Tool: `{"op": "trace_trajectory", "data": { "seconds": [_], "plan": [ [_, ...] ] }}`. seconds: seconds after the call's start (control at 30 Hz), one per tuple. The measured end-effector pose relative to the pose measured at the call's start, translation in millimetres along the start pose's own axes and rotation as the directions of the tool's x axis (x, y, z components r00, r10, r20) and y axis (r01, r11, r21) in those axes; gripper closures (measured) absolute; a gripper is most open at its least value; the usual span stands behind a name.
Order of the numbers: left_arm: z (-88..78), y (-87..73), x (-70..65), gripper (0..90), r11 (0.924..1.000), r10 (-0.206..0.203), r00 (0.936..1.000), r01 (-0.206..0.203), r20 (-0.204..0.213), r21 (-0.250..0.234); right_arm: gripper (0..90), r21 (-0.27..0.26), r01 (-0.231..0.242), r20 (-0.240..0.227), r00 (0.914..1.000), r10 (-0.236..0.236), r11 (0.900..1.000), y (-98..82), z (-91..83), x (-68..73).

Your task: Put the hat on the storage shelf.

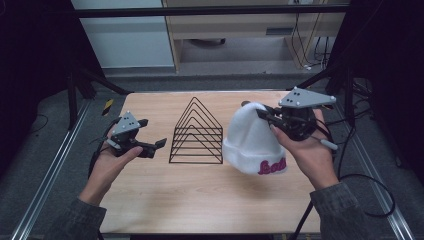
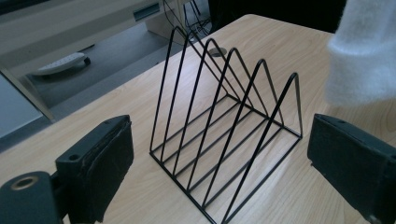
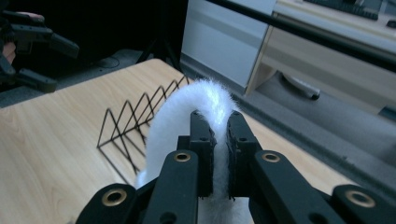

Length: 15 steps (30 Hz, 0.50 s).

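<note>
overhead view, gripper views (shared rack (image 1: 196,133))

Dim, bluish light; dark edges, slightly soft, perhaps lit from overhead.

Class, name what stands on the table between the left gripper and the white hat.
A black wire rack stands between left gripper and white hat, as the high view shows.
</note>
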<state>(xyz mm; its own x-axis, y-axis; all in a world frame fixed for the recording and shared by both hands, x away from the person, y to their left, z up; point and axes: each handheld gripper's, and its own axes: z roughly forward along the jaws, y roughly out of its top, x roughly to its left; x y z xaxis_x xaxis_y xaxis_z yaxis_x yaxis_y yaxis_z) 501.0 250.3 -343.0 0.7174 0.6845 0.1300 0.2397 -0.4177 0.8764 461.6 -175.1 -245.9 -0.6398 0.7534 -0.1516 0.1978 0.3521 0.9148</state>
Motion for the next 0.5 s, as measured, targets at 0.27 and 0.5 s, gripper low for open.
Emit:
{"op": "trace_trajectory", "data": {
  "seconds": [0.27,0.5],
  "plan": [
    [2.7,25.4,-7.5,7.0,0.9996,0.01,0.9985,-0.012,0.054,0.024,83.7,-0.052,0.007,0.034,0.9994,-0.005,0.999,32.8,5.1,-5.4],
    [6.6,44.5,-14.8,7.0,0.9997,0.026,0.997,-0.025,0.073,-0.004,83.7,-0.13,-0.03,0.037,0.9987,0.035,0.991,53.0,13.6,-8.7]
  ]
}}
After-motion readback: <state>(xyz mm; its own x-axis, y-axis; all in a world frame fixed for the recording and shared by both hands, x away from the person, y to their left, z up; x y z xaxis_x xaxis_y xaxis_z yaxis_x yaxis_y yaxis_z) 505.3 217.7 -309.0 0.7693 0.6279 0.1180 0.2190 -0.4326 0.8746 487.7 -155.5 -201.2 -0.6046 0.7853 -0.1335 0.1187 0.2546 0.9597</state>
